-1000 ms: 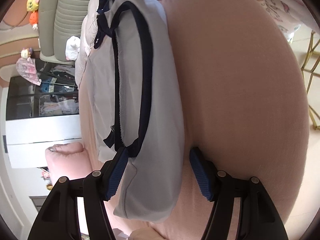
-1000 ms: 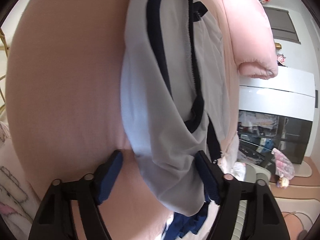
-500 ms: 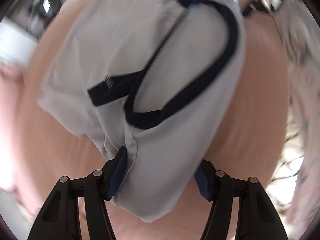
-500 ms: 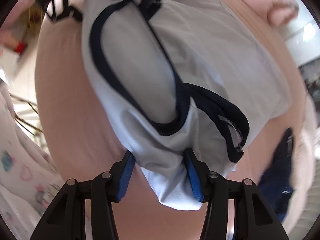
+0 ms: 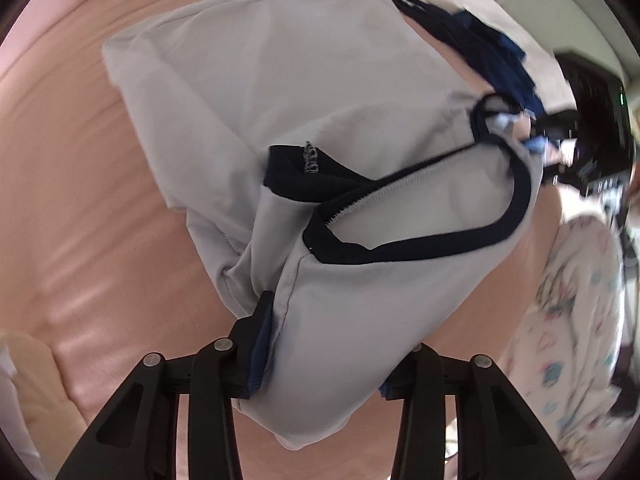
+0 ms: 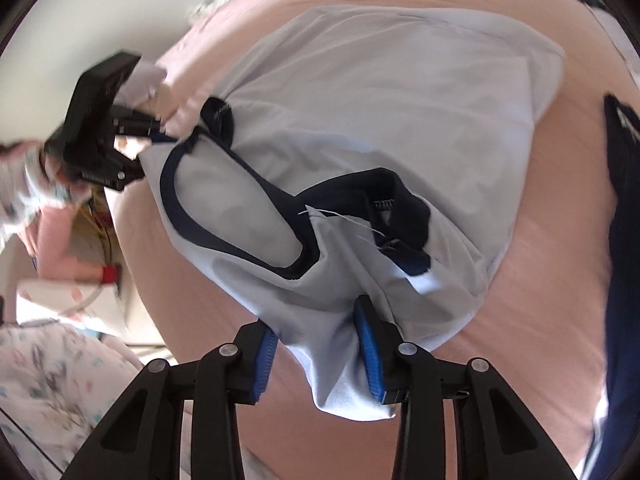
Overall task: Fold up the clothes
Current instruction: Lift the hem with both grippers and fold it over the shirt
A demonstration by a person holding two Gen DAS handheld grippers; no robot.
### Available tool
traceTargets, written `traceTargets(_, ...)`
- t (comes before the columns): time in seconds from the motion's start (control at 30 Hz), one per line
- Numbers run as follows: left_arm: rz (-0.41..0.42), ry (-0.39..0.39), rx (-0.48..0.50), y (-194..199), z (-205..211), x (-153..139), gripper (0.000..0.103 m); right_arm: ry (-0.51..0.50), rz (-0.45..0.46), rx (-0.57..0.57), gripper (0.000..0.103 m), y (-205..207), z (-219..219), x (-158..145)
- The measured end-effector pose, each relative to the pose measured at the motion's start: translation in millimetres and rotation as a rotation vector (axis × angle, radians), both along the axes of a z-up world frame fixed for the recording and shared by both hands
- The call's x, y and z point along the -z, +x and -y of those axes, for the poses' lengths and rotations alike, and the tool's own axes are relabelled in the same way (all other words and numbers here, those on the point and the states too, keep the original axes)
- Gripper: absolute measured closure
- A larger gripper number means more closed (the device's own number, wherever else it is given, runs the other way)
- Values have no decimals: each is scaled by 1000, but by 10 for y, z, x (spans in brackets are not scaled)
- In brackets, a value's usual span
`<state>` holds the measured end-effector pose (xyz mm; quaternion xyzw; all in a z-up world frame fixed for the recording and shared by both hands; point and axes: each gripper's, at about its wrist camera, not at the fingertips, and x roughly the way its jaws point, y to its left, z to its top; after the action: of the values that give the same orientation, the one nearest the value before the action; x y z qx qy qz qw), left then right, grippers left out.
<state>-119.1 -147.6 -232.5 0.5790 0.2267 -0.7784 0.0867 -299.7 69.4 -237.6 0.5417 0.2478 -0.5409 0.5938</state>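
Garment: pale grey sleeveless top [image 5: 320, 92] with navy trim [image 5: 436, 244] round the armholes; I see it draped over the pink bed surface [image 5: 80, 184], bunched toward both claws, its far edge lying flat on the bed.
Left claw: my left claw [image 5: 324, 344] has grey cloth filling the gap between its blue-padded fingers [image 5: 262, 344]; the right-hand pad is almost wholly hidden under the fabric. The fingers stand well apart, so I cannot tell whether they pinch the cloth or only straddle it.
Right claw: my right claw [image 6: 316, 348] is pinching a fold of the same top [image 6: 384, 92]; both blue pads [image 6: 368, 344] press against the gathered cloth, and a loose flap hangs below them.
Armhole: a navy-edged opening [image 6: 228, 216] runs between the two grips, with white stitching and loose threads showing at the seam.
Across the span: from the right wrist view I see the left claw [image 6: 100, 136] at the far corner of the top, blurred, held by a hand [image 6: 48, 164] in a printed sleeve.
Other cloth: a dark navy garment [image 5: 484, 48] lies on the bed just beyond the top; in the right wrist view it [image 6: 624, 220] sits along the right edge.
Near edge: a white printed fabric [image 5: 580, 320] shows to the right of the bed.
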Motion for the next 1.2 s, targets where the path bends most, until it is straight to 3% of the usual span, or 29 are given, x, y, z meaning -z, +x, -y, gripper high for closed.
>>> traceTargets(0.27,-5,177,-243,159,-33,83,67,39,165,265,71,-176,-22,59)
traceTargets(0.33,-2,201,-284,142,-21,117,67,39,159,312,74,-101,-2,90)
traceTargets(0.47,12,192,-371,56,16,145,68,73,140,465,84,94,24,212)
traceTargets(0.57,23,173,-431,2,44,137,72,77,115,557,85,132,55,172)
traceTargets(0.67,36,157,-484,-55,70,123,75,94,159,611,86,101,33,162)
traceTargets(1.2,222,258,-363,-375,360,119,76,238,244,604,87,-41,192,56)
